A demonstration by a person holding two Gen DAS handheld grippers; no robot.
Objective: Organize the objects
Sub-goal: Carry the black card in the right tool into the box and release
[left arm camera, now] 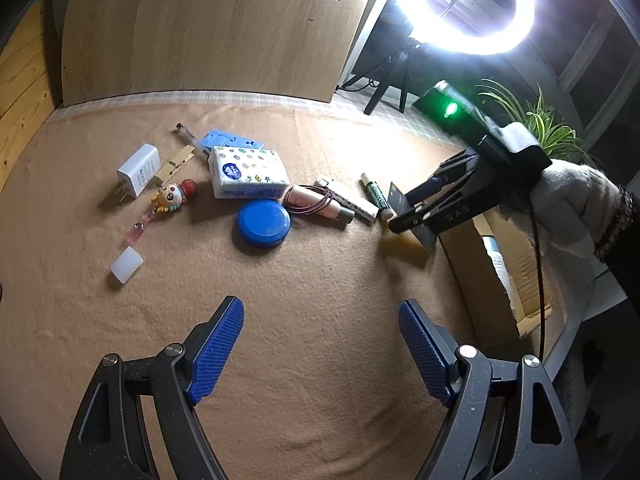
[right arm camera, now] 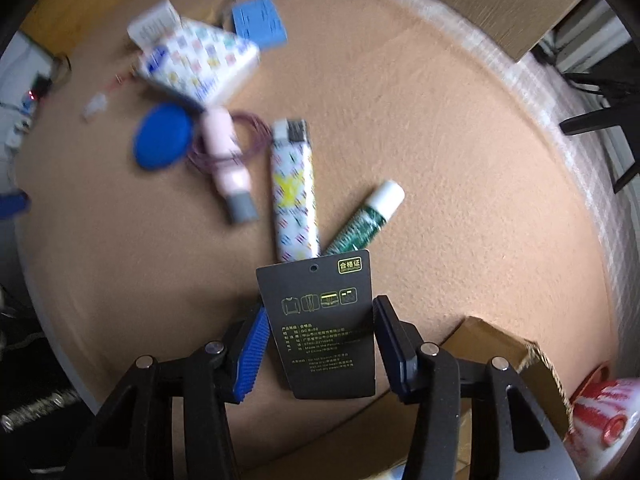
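My right gripper [right arm camera: 318, 340] is shut on a black clothing tag [right arm camera: 320, 320] and holds it above the tan cloth near the cardboard box [right arm camera: 500, 344]. From the left wrist view the right gripper [left arm camera: 412, 216] carries the tag [left arm camera: 400, 198] beside the box [left arm camera: 500, 264]. My left gripper [left arm camera: 320, 340] is open and empty over bare cloth. On the cloth lie a tissue pack [left arm camera: 248, 172], a blue round lid [left arm camera: 262, 222], a pink tube with a cord [left arm camera: 320, 202], a patterned lighter [right arm camera: 294, 196], a green glue stick [right arm camera: 364, 220], a white charger [left arm camera: 138, 170] and a doll keychain [left arm camera: 172, 196].
A clothespin [left arm camera: 176, 162], a pen [left arm camera: 192, 140], a blue card [left arm camera: 230, 140] and a white cap [left arm camera: 126, 266] lie at the left. A ring light [left arm camera: 460, 4] on a tripod and a plant [left arm camera: 548, 128] stand at the back right. A wooden panel [left arm camera: 208, 28] stands behind.
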